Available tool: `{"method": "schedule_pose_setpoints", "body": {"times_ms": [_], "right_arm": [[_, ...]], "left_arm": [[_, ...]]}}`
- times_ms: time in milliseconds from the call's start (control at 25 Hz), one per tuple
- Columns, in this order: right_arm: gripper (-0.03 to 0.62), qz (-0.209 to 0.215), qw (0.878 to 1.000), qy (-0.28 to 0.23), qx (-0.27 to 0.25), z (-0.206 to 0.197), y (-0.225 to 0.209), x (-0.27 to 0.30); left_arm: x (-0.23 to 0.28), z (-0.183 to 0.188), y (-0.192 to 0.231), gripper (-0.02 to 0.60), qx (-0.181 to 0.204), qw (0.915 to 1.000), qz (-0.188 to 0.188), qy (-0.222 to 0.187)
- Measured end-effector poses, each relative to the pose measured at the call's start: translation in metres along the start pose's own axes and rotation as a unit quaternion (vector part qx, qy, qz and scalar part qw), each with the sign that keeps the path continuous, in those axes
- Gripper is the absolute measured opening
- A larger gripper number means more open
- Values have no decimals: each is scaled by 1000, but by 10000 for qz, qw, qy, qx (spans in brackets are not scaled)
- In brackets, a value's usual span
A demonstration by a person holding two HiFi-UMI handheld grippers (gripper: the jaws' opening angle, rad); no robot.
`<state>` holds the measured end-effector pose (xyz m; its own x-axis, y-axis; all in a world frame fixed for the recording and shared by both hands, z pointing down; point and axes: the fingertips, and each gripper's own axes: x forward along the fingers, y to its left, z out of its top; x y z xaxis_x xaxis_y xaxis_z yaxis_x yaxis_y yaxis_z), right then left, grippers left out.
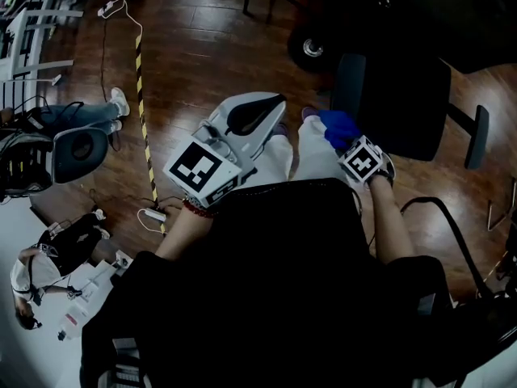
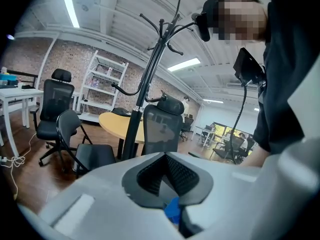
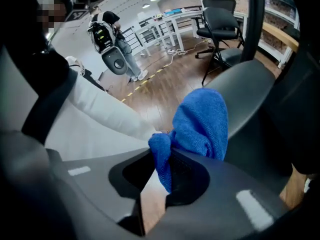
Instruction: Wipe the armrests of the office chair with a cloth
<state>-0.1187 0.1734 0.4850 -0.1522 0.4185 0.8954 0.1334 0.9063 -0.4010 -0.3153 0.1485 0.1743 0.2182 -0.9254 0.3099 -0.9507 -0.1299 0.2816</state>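
A blue cloth point(image 3: 200, 121) is clamped in the right gripper point(image 3: 167, 149), whose fingers are closed on a bunched fold of it, while the rest of the cloth stands up beyond the fingertips. A narrow slit is left between the jaws below the fold, and the wooden floor point(image 1: 202, 47) is seen through it. In the head view the cloth is held at the near end of the nearer armrest point(image 1: 349, 83) of the black office chair point(image 1: 404, 95), at the seat's near-left corner. Whether cloth and armrest touch cannot be told. The other armrest point(image 1: 481, 136) is seen at the chair's far side, well apart from the cloth.

The left gripper point(image 1: 266, 107) is held beside the right one, over the person's pale trouser legs point(image 1: 279, 156), and is tilted upward, so that a ceiling and a black coat stand point(image 2: 150, 79) are seen in its own view. Its fingers are brought together at the tips, and nothing is gripped between them. Only a small patch of blue is glimpsed low behind them.

A yellow-and-black striped tape point(image 1: 144, 111) is laid across the floor's left part, with a white power strip point(image 1: 152, 215) at its near end.
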Motion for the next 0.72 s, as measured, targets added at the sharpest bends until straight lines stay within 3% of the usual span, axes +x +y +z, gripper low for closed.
{"method": "schedule_pose_setpoints", "body": {"times_ms": [160,360,560,640,720], "right_arm": [[66,-310,9984,-20,476,-13,-24,-11],[66,-398,9981,-357,309,-6,-42,-19],[66,-515,9977,284,324,-14,-46,-19],[66,-957,9930,622,290,-22,-67,-28],[66,-1241,9902,576,283,-17,-90,-37]], "left_arm": [[1,0,3,6,-58,10000,64,-16],[3,-5,5,6,-40,9998,167,84],[2,-4,17,6,-162,9995,273,57],[3,-5,16,6,-217,9992,321,36],[4,-6,17,6,-263,9990,363,16]]}}
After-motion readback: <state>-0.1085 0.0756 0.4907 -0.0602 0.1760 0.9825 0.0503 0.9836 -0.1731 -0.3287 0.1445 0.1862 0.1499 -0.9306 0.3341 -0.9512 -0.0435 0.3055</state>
